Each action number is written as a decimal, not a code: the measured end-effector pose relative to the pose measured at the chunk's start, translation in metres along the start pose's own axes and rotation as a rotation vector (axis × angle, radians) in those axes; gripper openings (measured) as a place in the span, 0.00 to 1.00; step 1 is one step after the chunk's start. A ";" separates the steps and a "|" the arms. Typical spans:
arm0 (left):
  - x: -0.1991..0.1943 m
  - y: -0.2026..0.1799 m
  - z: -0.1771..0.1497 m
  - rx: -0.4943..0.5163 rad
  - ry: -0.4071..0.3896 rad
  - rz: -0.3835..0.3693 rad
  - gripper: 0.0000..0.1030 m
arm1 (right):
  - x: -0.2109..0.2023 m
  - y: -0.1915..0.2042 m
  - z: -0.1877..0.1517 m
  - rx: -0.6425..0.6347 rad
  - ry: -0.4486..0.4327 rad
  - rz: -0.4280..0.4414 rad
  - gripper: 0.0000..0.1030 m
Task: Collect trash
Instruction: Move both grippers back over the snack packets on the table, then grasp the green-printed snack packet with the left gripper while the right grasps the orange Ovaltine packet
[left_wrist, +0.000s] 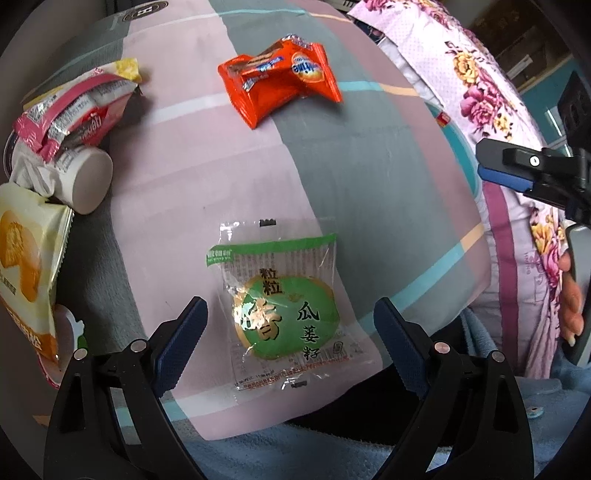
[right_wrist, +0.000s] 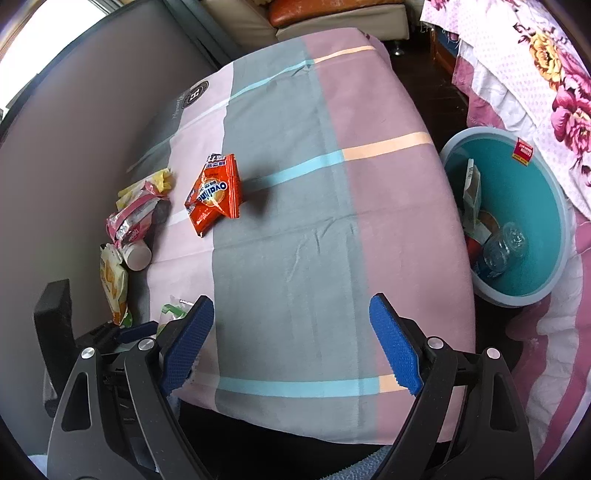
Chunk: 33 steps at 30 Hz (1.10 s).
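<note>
Trash is scattered over a checked bedsheet (right_wrist: 295, 229) in pink, grey and teal. The left gripper (left_wrist: 291, 321) is held over a green-and-clear snack wrapper (left_wrist: 280, 306) with its blue pads spread wide on either side of it; whether the wrapper is actually touched can't be told. An orange Ovaltine packet (left_wrist: 280, 79) is seen further up the sheet, well apart from it. Off to the left a pile is bunched together: a pink-and-silver wrapper (left_wrist: 70, 118), a white bottle (left_wrist: 90, 181) lying on its side, and a yellow cake packet (left_wrist: 27, 254).

The right gripper (right_wrist: 291, 345) is also spread wide, with nothing between the pads, just bare sheet below. A teal bin (right_wrist: 524, 273) is seen beside the bed on the right, with a clear plastic cup (right_wrist: 504, 247) and a carton (right_wrist: 472, 195) already inside.
</note>
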<state>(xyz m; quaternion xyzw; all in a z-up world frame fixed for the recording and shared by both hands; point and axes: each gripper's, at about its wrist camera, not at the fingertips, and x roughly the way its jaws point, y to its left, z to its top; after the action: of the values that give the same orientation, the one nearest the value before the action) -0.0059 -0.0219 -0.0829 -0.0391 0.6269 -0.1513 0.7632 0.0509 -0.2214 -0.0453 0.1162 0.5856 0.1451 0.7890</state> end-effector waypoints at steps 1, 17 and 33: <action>0.001 0.001 -0.001 -0.002 -0.005 0.004 0.89 | 0.001 0.001 0.000 -0.001 0.001 0.002 0.80; -0.018 0.026 0.026 -0.055 -0.177 0.031 0.62 | 0.023 0.023 0.032 -0.052 0.008 0.008 0.80; -0.012 0.045 0.038 -0.075 -0.195 -0.017 0.62 | 0.097 0.079 0.091 -0.105 0.077 0.076 0.80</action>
<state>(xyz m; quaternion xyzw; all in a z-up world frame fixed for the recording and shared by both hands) 0.0366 0.0191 -0.0749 -0.0875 0.5545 -0.1299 0.8173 0.1570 -0.1138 -0.0773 0.0912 0.6022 0.2098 0.7649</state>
